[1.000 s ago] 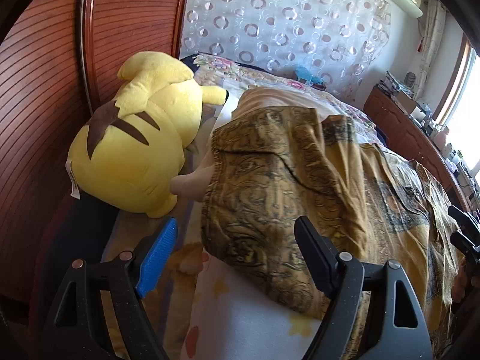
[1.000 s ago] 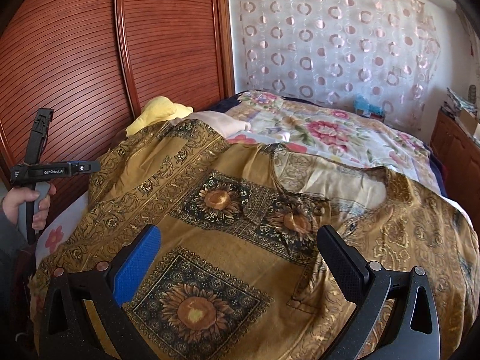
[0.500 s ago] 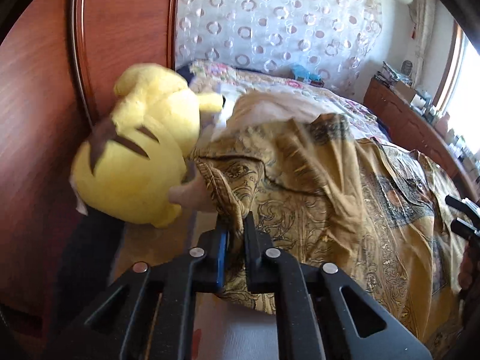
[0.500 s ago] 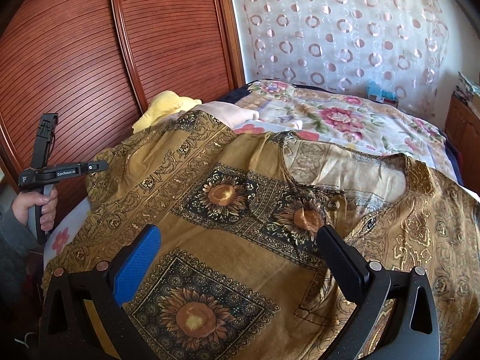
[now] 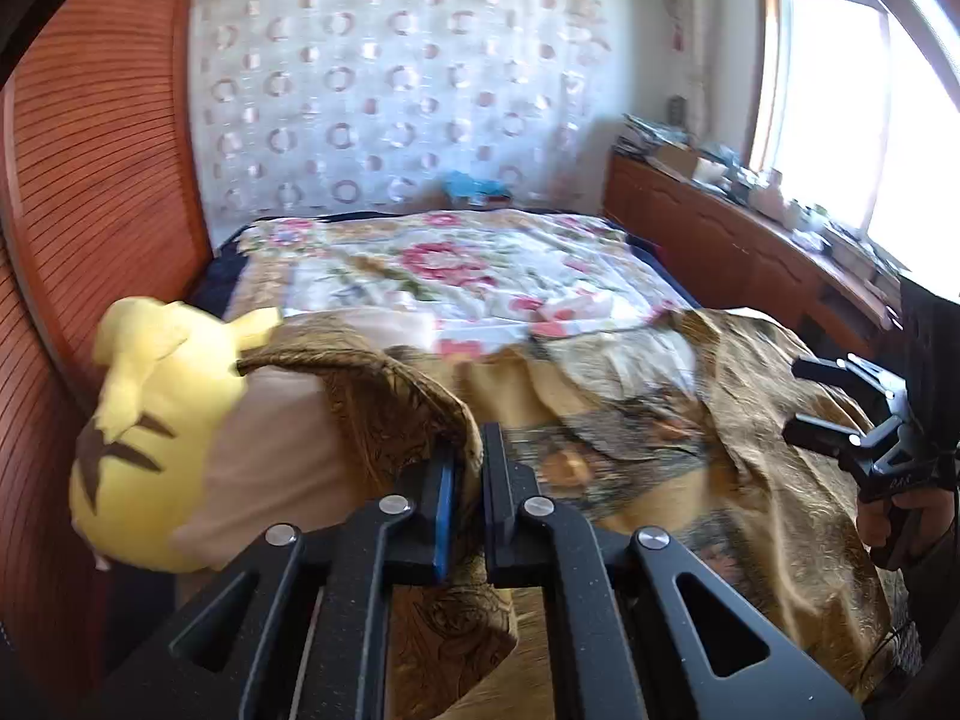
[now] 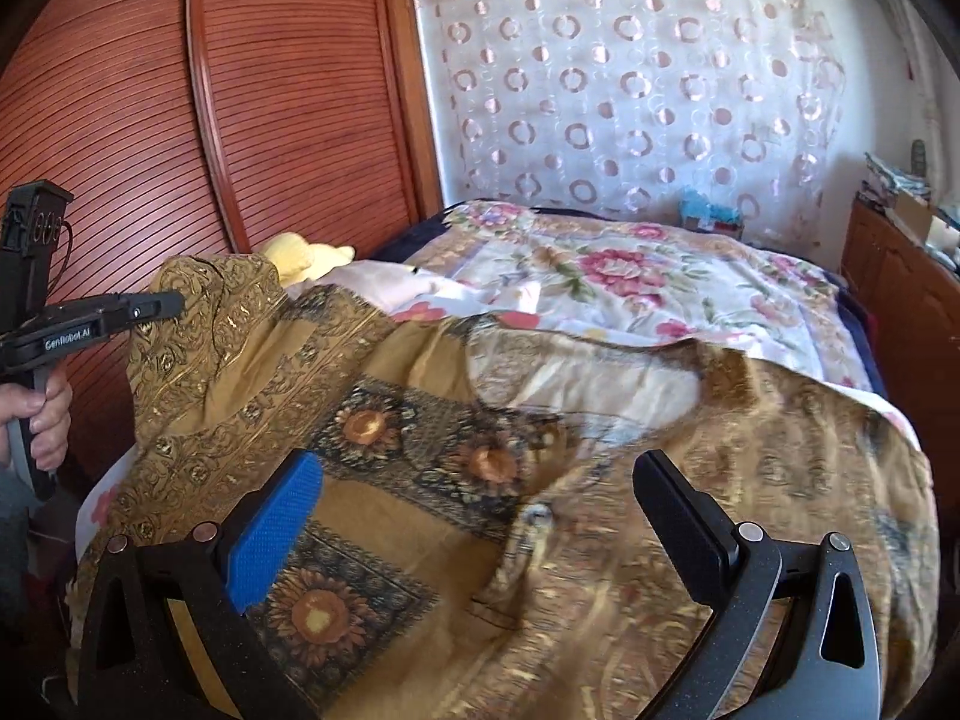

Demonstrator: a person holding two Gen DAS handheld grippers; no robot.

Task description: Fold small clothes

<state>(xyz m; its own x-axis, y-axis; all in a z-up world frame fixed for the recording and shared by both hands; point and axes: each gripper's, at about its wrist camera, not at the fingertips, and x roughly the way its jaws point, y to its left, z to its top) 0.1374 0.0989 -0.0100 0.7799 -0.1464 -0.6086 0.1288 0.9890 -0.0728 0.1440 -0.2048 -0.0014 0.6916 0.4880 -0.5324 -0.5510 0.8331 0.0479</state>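
Left wrist view: the left hand-held gripper (image 5: 465,480) is clamped tight on a raised fold of the garment (image 5: 690,468), a gold-brown patterned top spread over the near end of the bed (image 5: 468,264). The pinched cloth stands up in a ridge between the two fingers (image 5: 498,498) and hangs below them. Left of the garment lies a yellow plush toy (image 5: 144,426), pressed against a pale pink pillow (image 5: 282,450) that the lifted edge partly covers. Beyond the garment the bed carries a floral cover (image 5: 456,276), with a circle-patterned curtain (image 5: 384,96) behind it. Right of the garment, the right hand-held gripper (image 5: 807,399) is seen from the side, held by a hand (image 5: 894,519), its jaws apart over the cloth. A wooden bench (image 5: 738,240) with clutter runs along the window side.

Right wrist view: the right hand-held gripper (image 6: 480,504) stands wide, nothing between its blue pad and black finger, poised over the sunflower panels of the garment (image 6: 420,450). At the garment's left edge, the left hand-held gripper (image 6: 174,303) lifts a corner of cloth clear of the bed (image 6: 780,324), gripped by a hand (image 6: 45,420). Behind the raised corner, the plush toy (image 6: 300,255) peeks out, with a slatted wooden door (image 6: 180,120) to the left of it.
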